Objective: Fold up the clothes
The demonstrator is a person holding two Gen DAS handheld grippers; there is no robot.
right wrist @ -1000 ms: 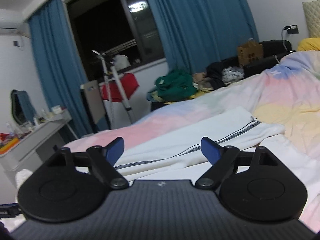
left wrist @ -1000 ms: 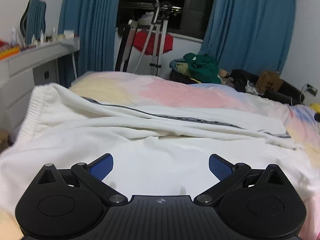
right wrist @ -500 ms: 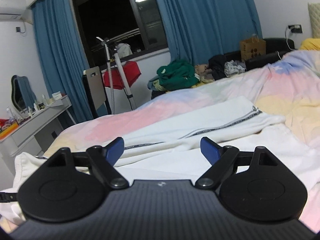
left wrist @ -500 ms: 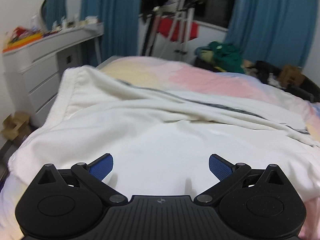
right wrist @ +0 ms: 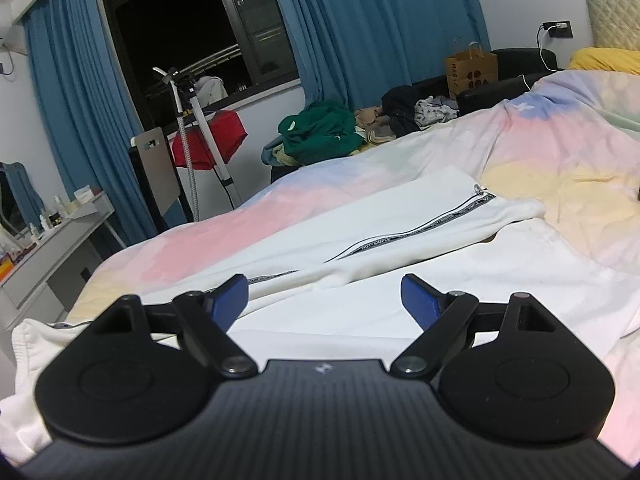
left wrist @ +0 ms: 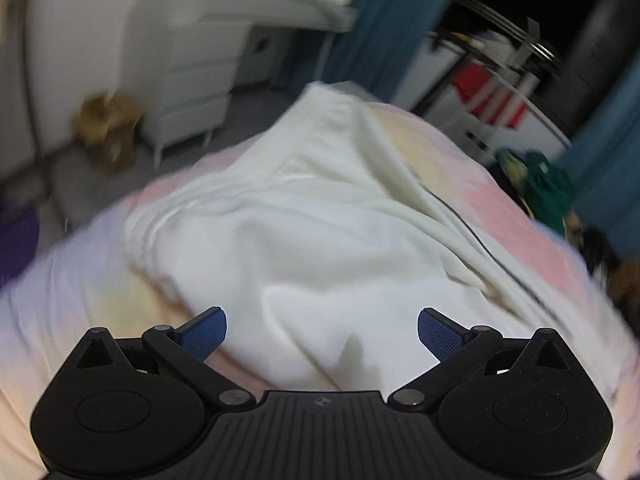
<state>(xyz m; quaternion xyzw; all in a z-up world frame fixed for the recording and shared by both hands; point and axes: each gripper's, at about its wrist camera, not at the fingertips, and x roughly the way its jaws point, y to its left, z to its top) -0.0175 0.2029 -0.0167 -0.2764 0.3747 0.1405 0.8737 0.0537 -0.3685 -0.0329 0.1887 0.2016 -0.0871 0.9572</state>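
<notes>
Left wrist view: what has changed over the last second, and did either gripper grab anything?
The left gripper swung left toward the white garment's waistband end, bringing the dresser into view; the picture is motion-blurred. The right gripper barely shifted. Both stayed open, holding nothing; the garment lies as before.

Both wrist views look low across the bed (right wrist: 560, 184), sharing it.

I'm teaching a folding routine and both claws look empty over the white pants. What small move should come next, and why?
Probably lower the left claw onto the pants near their waistband and close it: both it and the right claw are open, holding nothing.
</notes>
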